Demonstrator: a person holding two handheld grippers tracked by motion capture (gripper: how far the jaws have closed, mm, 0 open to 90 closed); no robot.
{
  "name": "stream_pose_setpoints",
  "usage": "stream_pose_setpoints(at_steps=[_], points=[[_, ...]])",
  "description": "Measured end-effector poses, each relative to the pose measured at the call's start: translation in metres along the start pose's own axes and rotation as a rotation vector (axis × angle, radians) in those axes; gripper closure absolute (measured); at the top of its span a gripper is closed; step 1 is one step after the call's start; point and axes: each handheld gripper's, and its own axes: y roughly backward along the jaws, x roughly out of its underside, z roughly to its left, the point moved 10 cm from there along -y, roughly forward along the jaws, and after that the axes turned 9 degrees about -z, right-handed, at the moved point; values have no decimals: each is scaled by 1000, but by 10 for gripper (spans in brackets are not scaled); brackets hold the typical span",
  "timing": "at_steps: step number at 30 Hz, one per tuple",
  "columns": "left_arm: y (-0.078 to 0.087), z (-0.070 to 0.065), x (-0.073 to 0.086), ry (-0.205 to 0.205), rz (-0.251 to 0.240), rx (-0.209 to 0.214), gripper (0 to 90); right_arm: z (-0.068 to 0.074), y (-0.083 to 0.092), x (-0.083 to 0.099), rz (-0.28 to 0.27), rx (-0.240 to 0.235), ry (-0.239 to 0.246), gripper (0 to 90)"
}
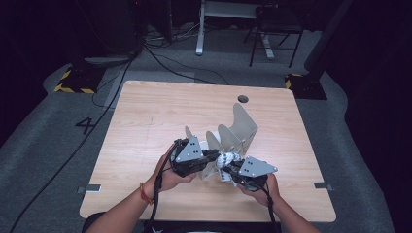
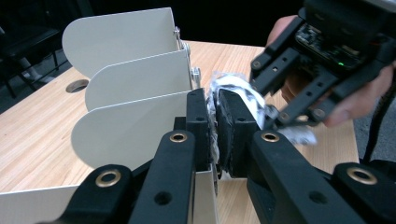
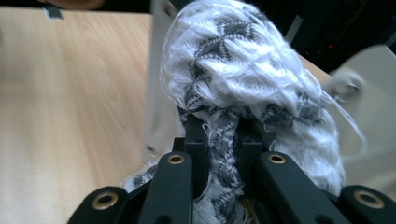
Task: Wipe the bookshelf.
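A white knitted cloth with a dark pattern [image 1: 227, 159] hangs bunched between my two grippers, just in front of a pale metal divider rack [image 1: 238, 128] near the table's middle. My left gripper [image 1: 214, 156] is shut on one end of it; in the left gripper view the cloth [image 2: 233, 86] is pinched between the jaws [image 2: 215, 100], close beside the rack's curved plates [image 2: 135, 79]. My right gripper [image 1: 228, 167] is shut on the other end. In the right gripper view the cloth [image 3: 238, 70] bulges above the closed jaws [image 3: 219, 126]. The right gripper [image 2: 266, 93] faces the left one.
The wooden table [image 1: 145, 121] has a cable hole [image 1: 243, 99] at the back right. The person's hands sit near the front edge. Cables [image 1: 160, 60], a desk leg [image 1: 200, 29] and a chair [image 1: 274, 29] stand on the grey floor beyond.
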Motion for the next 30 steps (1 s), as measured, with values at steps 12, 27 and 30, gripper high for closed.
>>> stream_pose_setpoints(at_steps=[12, 27, 30], points=[[0, 0, 0, -1, -5, -2, 830, 39, -38, 48, 170, -100, 99, 805], [1, 0, 1, 3, -12, 0, 826, 3, -7, 18, 67, 19, 51, 810], [1, 0, 1, 0, -11, -1, 826, -13, 7, 4, 11, 67, 19, 810]])
